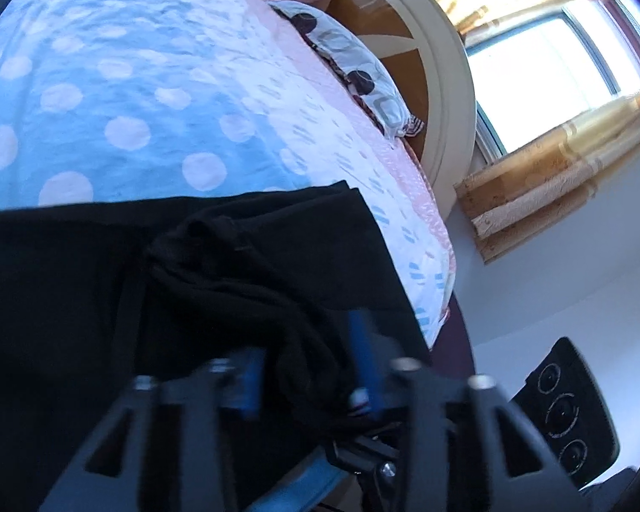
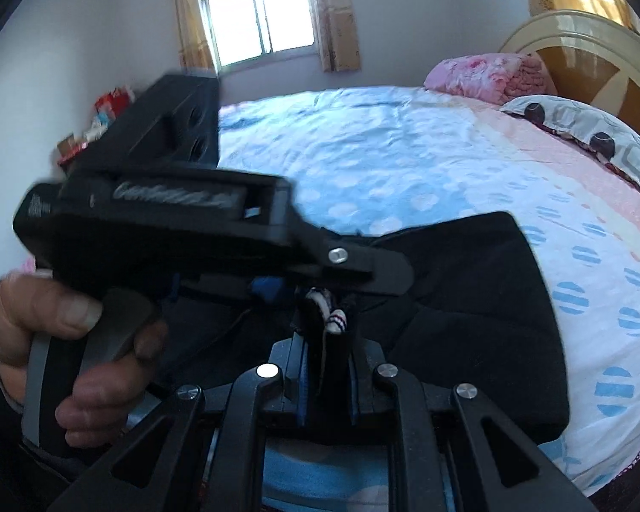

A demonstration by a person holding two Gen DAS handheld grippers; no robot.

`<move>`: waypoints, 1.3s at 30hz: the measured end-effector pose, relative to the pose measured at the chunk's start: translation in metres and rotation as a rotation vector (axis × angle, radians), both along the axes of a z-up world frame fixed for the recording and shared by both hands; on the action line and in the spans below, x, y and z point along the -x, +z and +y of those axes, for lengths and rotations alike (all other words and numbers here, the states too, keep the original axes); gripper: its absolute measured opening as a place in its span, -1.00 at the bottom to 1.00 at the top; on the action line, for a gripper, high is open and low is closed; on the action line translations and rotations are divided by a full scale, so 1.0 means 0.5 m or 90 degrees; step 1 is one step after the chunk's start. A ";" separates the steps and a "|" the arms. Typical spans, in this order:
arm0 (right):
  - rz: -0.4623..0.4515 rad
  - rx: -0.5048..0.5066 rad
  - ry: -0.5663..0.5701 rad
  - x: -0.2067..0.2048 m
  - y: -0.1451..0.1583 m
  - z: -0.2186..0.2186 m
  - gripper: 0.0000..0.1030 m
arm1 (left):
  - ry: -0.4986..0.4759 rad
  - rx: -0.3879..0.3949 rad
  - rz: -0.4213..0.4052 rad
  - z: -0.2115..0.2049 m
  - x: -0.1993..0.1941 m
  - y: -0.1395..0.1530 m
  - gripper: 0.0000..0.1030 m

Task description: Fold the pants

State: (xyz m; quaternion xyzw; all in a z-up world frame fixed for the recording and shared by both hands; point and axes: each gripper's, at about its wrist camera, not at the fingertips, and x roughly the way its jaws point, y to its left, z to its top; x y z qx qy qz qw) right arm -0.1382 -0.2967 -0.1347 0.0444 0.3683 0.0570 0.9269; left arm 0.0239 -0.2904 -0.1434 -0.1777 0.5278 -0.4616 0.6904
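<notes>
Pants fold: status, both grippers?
Right gripper shut on black pants, at the drawstring. Left gripper has bunched pants between its jaws; grip unclear. Pants on polka-dot bedspread. Nothing blocking.

bed (image 2: 405, 162) polka-dot | window (image 2: 260, 21) bright | curtains (image 2: 337, 17) | white wall (image 2: 85, 34)

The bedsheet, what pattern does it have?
The bedsheet is light blue with white polka dots, clearest in the left wrist view.
</notes>
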 end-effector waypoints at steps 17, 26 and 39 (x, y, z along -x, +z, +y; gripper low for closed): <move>-0.018 -0.043 0.008 0.046 0.029 -0.016 0.00 | 0.089 -0.071 -0.129 0.244 0.007 0.035 -0.79; 0.003 -0.040 0.050 0.011 0.013 0.036 0.00 | 0.136 -0.104 -0.143 0.331 0.015 -0.002 -0.79; 0.081 -0.047 0.038 -0.010 -0.039 0.032 0.00 | 0.136 -0.120 -0.161 0.353 0.023 -0.030 -0.73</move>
